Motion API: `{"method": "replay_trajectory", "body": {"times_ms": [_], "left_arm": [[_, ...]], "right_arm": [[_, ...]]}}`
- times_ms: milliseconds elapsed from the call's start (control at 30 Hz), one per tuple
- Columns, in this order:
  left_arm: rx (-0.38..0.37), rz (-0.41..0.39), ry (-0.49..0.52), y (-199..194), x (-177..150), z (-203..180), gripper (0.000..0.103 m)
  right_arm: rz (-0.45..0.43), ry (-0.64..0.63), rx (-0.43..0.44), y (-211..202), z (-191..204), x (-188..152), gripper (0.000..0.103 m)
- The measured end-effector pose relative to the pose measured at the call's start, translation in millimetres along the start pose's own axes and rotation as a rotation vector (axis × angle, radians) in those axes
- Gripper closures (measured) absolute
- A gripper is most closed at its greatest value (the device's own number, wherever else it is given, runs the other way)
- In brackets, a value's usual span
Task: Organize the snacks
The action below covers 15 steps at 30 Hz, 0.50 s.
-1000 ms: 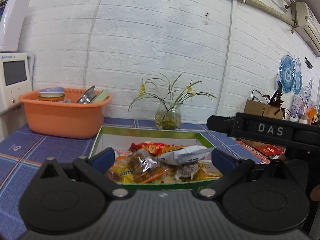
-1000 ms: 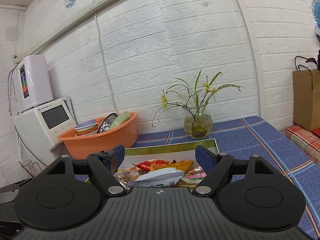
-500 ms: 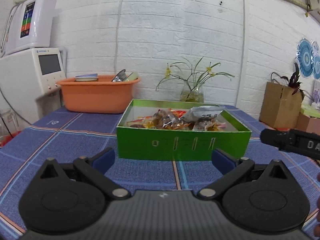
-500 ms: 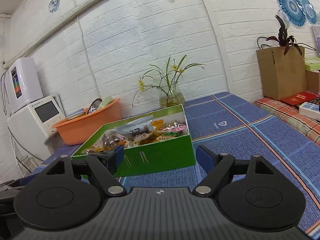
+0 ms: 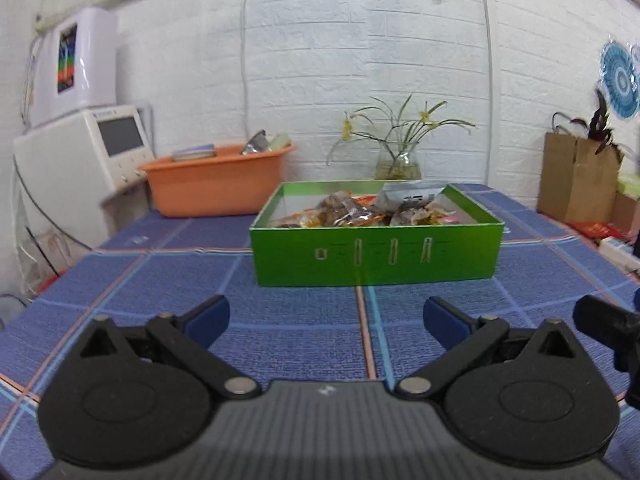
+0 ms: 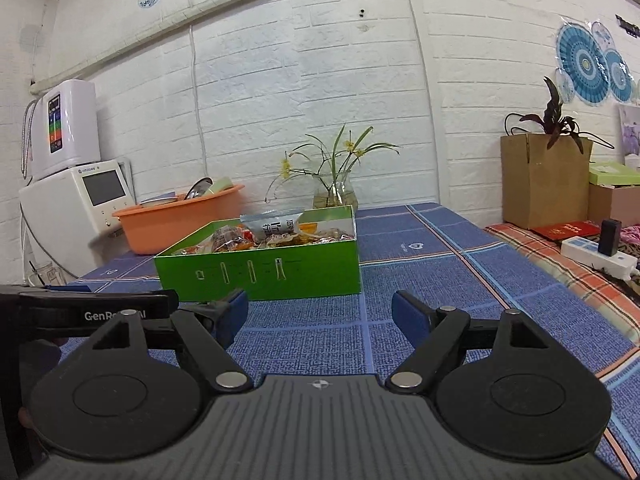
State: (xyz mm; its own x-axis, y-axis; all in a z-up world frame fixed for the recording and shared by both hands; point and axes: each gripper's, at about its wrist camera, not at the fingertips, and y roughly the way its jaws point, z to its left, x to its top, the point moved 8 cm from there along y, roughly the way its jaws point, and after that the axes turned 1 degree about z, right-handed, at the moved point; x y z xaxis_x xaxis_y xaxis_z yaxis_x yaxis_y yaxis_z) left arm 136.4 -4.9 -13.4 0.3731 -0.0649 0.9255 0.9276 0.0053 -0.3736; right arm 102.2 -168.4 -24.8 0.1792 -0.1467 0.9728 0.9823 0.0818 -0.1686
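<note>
Green box (image 5: 376, 258) mid-table, both claws (image 5: 326, 316) (image 6: 320, 314) agape, apart

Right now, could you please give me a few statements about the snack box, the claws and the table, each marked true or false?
1. The green box holds snack packets. True.
2. The left claw grips a packet. False: it is open and empty.
3. The right claw is open. True.
4. The orange basin sits right of the box. False: it sits to its left, near the wall.
5. A glass vase with flowers stands behind the box. True.
</note>
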Motion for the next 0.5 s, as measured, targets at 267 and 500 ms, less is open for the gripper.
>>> {"method": "replay_trajectory", "body": {"times_ms": [267,500], "left_arm": [[-0.052,0.055,0.07,-6,-11,-24,0.0],[-0.02,0.073,0.076,-5,-17,-26,0.0]], "right_arm": [[-0.046,-0.091,-0.048,-12,9,-10,0.0],[-0.063,-0.098,-0.082,-14,7,-11,0.0]]}}
